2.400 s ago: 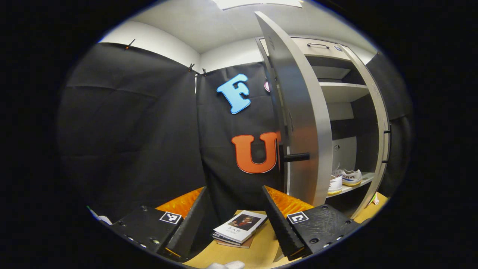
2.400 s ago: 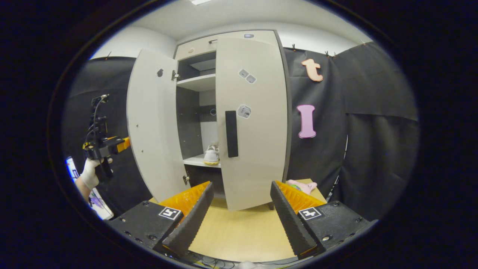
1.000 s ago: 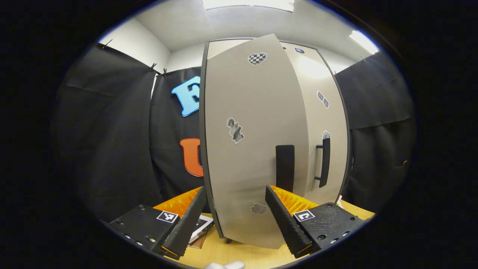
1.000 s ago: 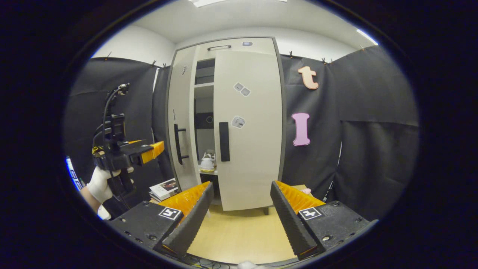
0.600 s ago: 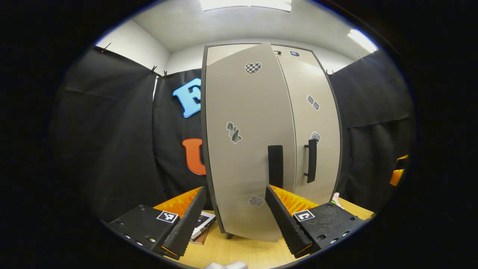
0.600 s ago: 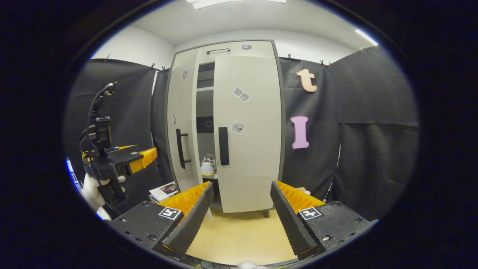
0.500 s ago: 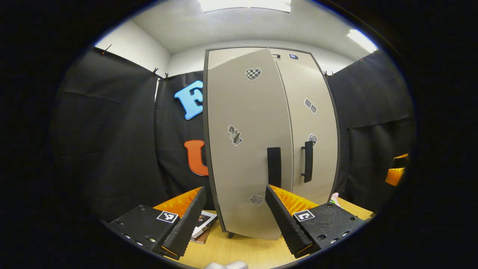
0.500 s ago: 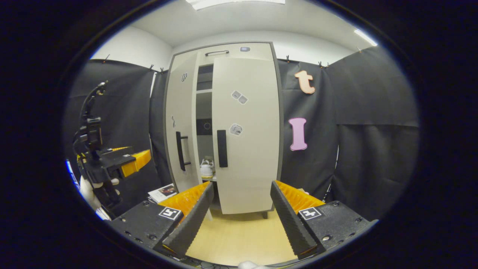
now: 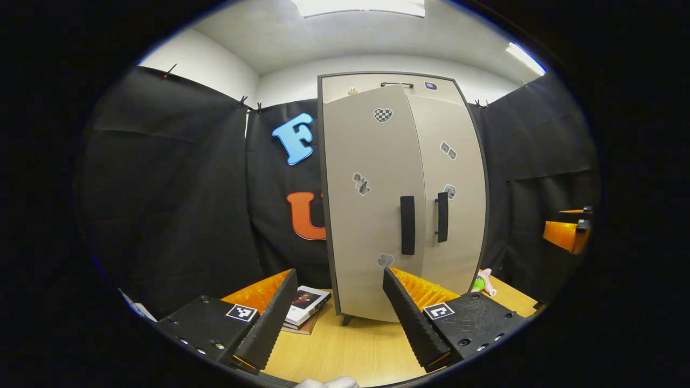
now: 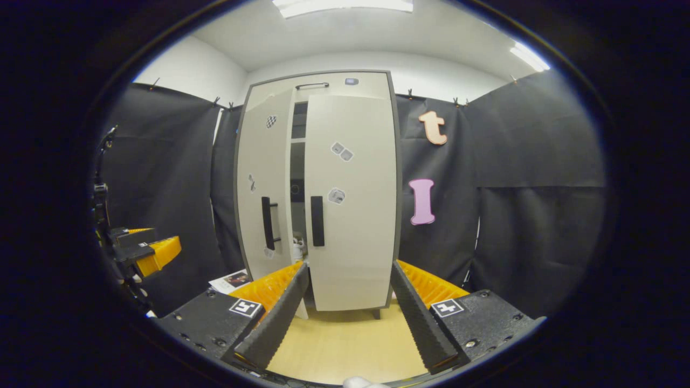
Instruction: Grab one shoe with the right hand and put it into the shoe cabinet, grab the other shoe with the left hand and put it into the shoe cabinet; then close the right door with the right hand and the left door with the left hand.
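Standing centre frame in both views, the shoe cabinet point(image 10: 350, 86) has 2 doors, each with 1 dark vertical handle. Right door point(image 10: 353, 205) sits flush. Left door point(image 10: 264, 188) is ajar, a narrow dark gap beside it; 1 shoe point(image 10: 297, 249) shows low in that gap. Stickers on the doors are too small to read. Left gripper point(image 9: 334, 315) and right gripper point(image 10: 347, 315), lower centre of their views, are spread wide, holding nothing. 1 stack of books point(image 9: 304, 303) lies lower left of the cabinet.
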